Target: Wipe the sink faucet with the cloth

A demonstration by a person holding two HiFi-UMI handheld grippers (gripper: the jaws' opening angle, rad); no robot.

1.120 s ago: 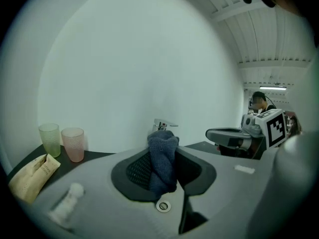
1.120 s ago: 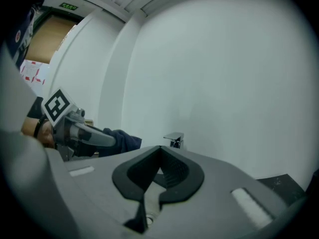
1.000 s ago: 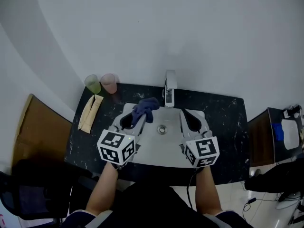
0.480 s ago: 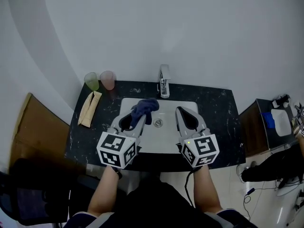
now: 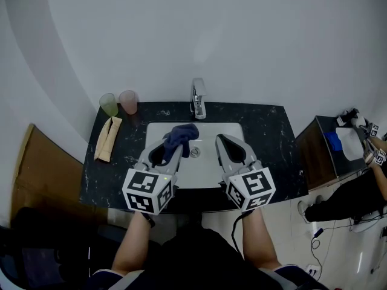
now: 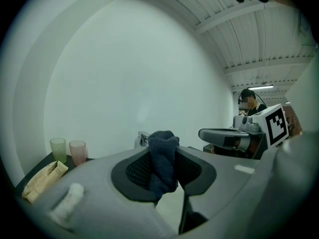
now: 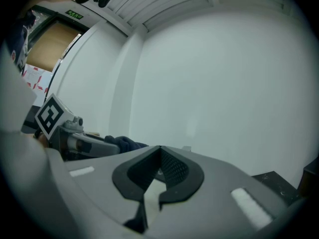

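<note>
Dark tabletop point(image 5: 269, 141), white wall behind. Cloth point(image 5: 183, 133) is gripped in left tongs point(image 5: 174, 145); right tongs point(image 5: 220, 140) are shut, empty. Upright faucet point(image 5: 198, 99) is placed just ahead, between both.

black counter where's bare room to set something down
Widest bare patch: black speckled counter right of the white sink basin, out to its right edge. A narrower strip lies between basin and tan packet. Crowded: back left corner, with green cup and pink cup.
</note>
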